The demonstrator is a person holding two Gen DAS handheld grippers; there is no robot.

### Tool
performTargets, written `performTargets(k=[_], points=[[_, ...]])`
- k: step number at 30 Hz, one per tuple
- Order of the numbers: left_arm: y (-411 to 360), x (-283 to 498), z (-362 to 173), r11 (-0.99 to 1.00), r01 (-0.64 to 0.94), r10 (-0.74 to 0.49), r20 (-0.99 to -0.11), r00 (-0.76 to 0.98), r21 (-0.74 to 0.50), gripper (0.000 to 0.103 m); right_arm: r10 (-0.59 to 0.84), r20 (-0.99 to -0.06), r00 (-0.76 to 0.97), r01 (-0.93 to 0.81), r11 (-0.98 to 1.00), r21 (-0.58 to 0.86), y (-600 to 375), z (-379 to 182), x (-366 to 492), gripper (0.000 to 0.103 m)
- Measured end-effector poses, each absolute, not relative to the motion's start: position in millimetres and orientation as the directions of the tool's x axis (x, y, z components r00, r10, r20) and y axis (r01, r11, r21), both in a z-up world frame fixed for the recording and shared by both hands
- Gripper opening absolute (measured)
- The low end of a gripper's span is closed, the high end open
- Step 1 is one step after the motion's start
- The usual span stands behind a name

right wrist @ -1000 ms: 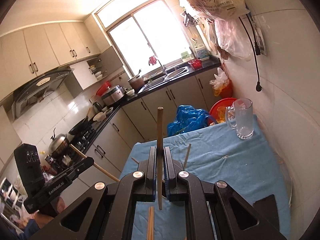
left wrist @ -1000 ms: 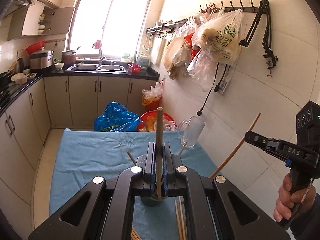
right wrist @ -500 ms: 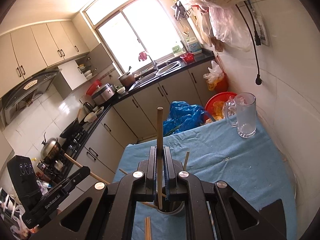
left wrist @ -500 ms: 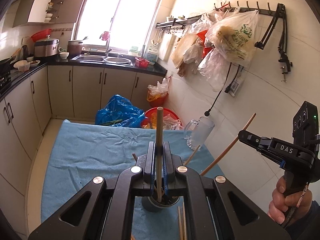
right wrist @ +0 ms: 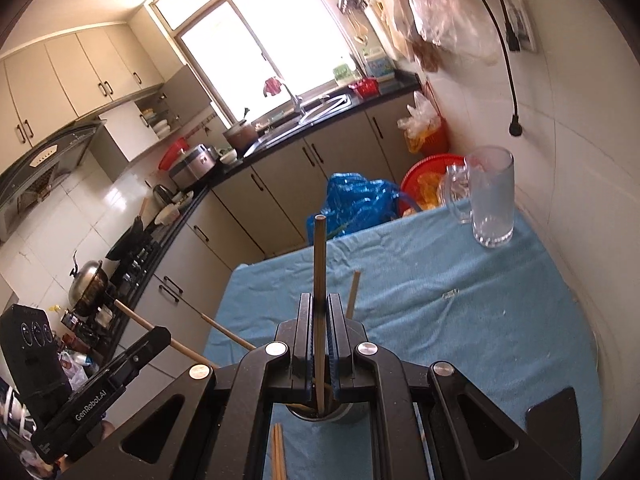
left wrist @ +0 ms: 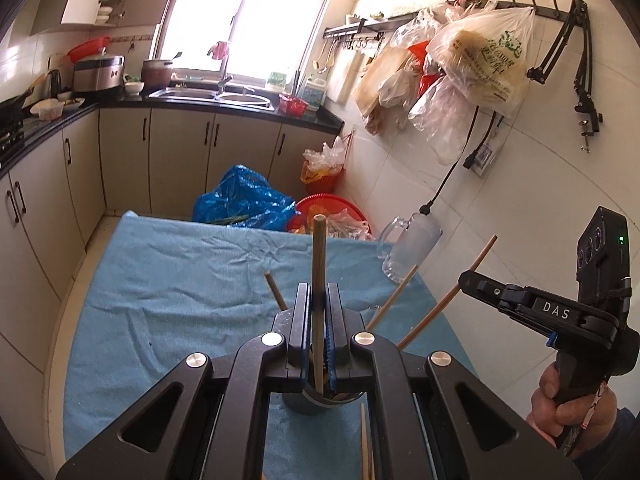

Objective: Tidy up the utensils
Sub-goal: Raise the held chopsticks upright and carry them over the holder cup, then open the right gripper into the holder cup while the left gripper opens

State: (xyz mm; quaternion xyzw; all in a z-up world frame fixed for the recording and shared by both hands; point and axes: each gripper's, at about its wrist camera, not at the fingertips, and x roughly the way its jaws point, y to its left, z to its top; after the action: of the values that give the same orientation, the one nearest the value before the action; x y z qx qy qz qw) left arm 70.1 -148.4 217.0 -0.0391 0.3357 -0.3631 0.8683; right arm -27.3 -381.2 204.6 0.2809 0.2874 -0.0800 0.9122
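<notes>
Both of my hands have come down toward the dark cup (left wrist: 304,406) over the last second, and it now shows under each set of jaws, where a second ago my right view did not show it at all. My left gripper (left wrist: 319,300) is clamped on one upright chopstick (left wrist: 319,264). My right gripper (right wrist: 319,304) is clamped the same way on its own chopstick (right wrist: 319,264). Neither grip has loosened during the descent, and both sticks sit in the jaws just as they did before.

From the left view, the lower tip of my left stick now lies over the mouth of the cup. The right view shows the same for the other stick. I cannot tell whether either tip is already below the rim.

Other chopsticks (left wrist: 394,300) already lean out of the cup, fanning away from it toward the far side. A few loose chopsticks (left wrist: 365,440) lie on the blue cloth (left wrist: 160,300) just on the near side of the cup. The glass mug (left wrist: 412,248) stands well beyond the cup, near the wall, and has not moved.

I judge that these two sticks are nearly delivered. What is left is a little more lowering and then letting go, taking care that my two grippers, crowded over one small opening, do not knock the leaning sticks or tip the cup. After that, the loose ones beside the cup remain to be gathered.
</notes>
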Motion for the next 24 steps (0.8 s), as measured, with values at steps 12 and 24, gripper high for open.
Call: performTargets(k=[12,24], points=[[-153,84,192,0.743,0.591,-0.639,-0.597,0.486,-0.315,0.006,0.045,-0.638,0.769,0.339,0.817,0.466,-381,170,-9,0.007],[-146,87,199,0.75,0.579,-0.637,-0.581,0.506,-0.319,0.016,0.048,-0.641,0.766,0.341,0.816,0.467,-381,170,-6,0.009]])
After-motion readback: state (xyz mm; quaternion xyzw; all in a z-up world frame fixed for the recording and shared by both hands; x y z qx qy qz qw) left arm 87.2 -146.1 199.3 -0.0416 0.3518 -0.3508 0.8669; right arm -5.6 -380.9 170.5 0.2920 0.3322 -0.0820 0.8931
